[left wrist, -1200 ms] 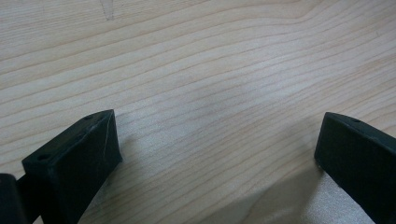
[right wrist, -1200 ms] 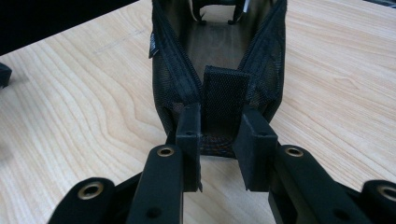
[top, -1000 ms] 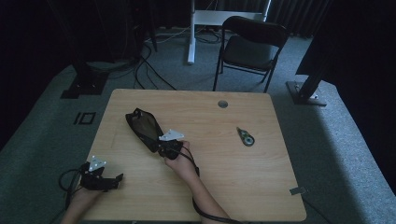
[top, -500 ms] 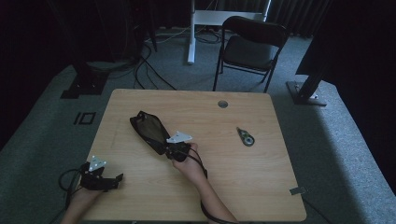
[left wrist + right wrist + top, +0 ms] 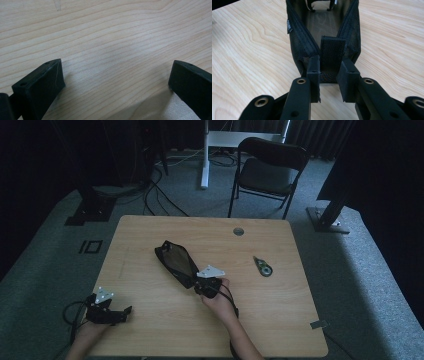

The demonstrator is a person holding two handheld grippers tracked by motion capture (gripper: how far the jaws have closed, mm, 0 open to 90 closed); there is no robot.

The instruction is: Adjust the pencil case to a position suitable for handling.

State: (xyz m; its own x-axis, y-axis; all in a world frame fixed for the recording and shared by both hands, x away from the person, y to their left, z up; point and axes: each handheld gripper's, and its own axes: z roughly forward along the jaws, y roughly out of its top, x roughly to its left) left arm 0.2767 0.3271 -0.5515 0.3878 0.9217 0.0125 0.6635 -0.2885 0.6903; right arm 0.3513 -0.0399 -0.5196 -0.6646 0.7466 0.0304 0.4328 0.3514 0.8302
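Note:
A black mesh pouch [image 5: 175, 262] lies open-topped on the wooden table [image 5: 280, 320], slanting from upper left to lower right. My right gripper [image 5: 196, 285] is at its near end, shut on the pouch's end tab. In the right gripper view the pouch [image 5: 324, 22] stretches away from the jaws, and my right gripper [image 5: 329, 75] pinches the fabric at the seam below the webbing tab [image 5: 333, 50]. My left gripper [image 5: 125, 312] rests at the table's near left corner. In the left gripper view my left gripper [image 5: 116, 77] stands open over bare wood.
A small dark green tape dispenser [image 5: 262, 266] lies to the right of the pouch. A round cable grommet [image 5: 238, 231] sits near the far edge. Behind the table stand a folding chair [image 5: 270, 170] and floor stands with cables.
My right gripper has moved to the right across the table and dragged the pouch along with it. The left gripper has stayed where it was.

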